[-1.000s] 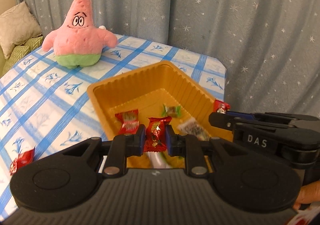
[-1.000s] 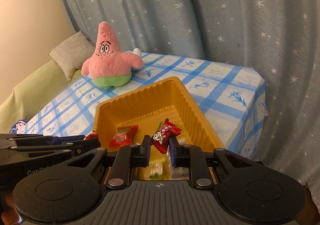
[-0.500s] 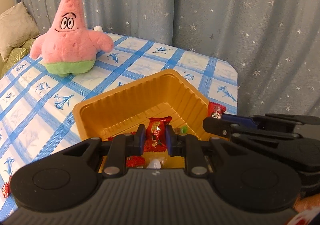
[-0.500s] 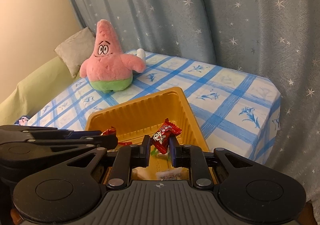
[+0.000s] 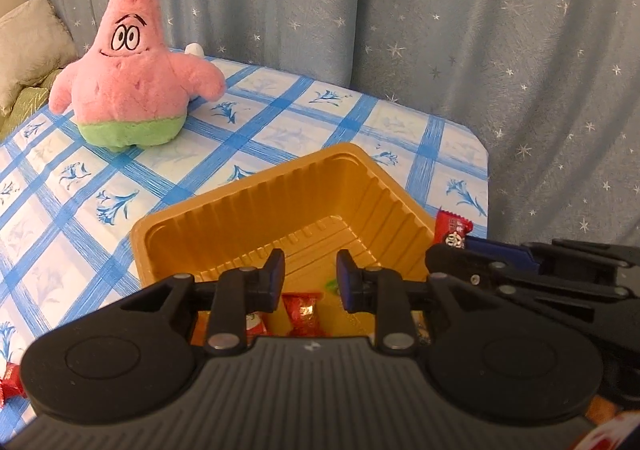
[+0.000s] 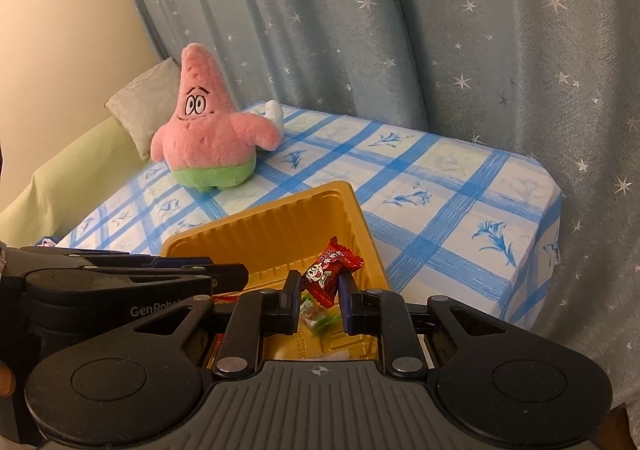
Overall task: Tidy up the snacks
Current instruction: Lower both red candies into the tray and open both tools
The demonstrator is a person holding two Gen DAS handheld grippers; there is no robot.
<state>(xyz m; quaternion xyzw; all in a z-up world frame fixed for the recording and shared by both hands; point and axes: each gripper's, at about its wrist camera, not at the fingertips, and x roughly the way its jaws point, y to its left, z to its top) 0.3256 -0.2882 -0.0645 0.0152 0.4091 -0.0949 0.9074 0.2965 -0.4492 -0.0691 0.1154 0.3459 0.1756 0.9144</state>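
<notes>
A ribbed, golden-yellow plastic tray (image 5: 256, 217) is seen set cornerwise on a table covered by a white cloth with blue checks and flower prints (image 5: 280, 129). The black left gripper (image 5: 310, 276) is held above the near part of the tray; its blue-padded jaws are opening, with a clear gap and nothing caught between them. Directly below that gap a red foil-wrapped candy (image 5: 303, 310) is seen lying inside the tray, beside another red-and-white wrapper (image 5: 256, 324) and a scrap of green wrapper (image 5: 331, 284). The black right gripper (image 6: 320, 296) is held over the same tray from the other side, and its fingers are clamped on a dark red candy packet printed with a white cartoon face (image 6: 330, 272), which is pinched at its lower end and stands up tilted over the tray's interior. Under it, green-and-clear wrapped sweets (image 6: 316, 316) are seen on the tray floor. One more red candy (image 5: 10, 384) lies on the cloth at the left edge of the left wrist view, well apart from the tray. A pink star-shaped plush toy with green shorts (image 5: 128, 73) is seated upright at the far side of the table, in front of a grey-blue curtain dotted with silver stars (image 5: 440, 29). A beige cushion (image 6: 150, 109) is seen behind the toy on a green-covered seat (image 6: 60, 189).
</notes>
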